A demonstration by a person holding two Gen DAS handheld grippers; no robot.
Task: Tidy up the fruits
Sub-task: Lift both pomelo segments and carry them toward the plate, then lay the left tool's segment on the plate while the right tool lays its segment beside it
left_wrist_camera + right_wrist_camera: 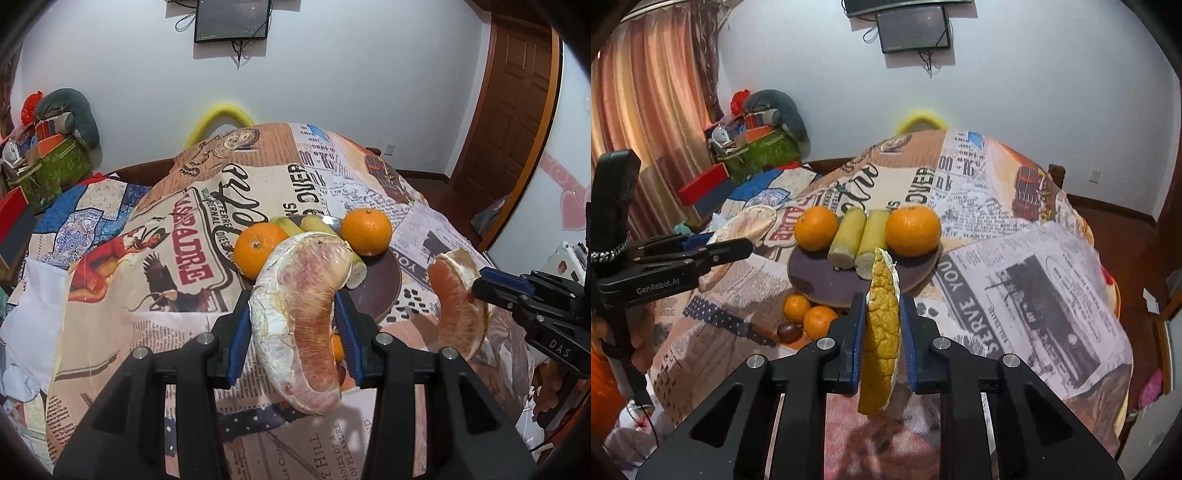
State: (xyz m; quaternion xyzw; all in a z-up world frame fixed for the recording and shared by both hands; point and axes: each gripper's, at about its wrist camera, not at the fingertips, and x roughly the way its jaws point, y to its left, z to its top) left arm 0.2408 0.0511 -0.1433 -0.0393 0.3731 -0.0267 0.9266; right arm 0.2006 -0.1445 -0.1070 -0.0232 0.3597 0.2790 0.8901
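My left gripper (295, 310) is shut on a large peeled pomelo segment (301, 325), held above the table near the plate; it also shows in the right wrist view (750, 221). My right gripper (882, 317) is shut on a second pomelo segment with yellow rind (881, 339), seen in the left wrist view (458, 306) to the right of the plate. The dark round plate (827, 280) holds two oranges (815, 228) (913, 230) with two yellow-green sugarcane pieces (847, 238) between them.
Two small oranges (809, 314) and a dark chestnut-like fruit (789, 331) lie on the newspaper-print cloth (1015, 266) in front of the plate. Boxes and bags (757, 147) are stacked at the far left. A wooden door (513, 110) is at the right.
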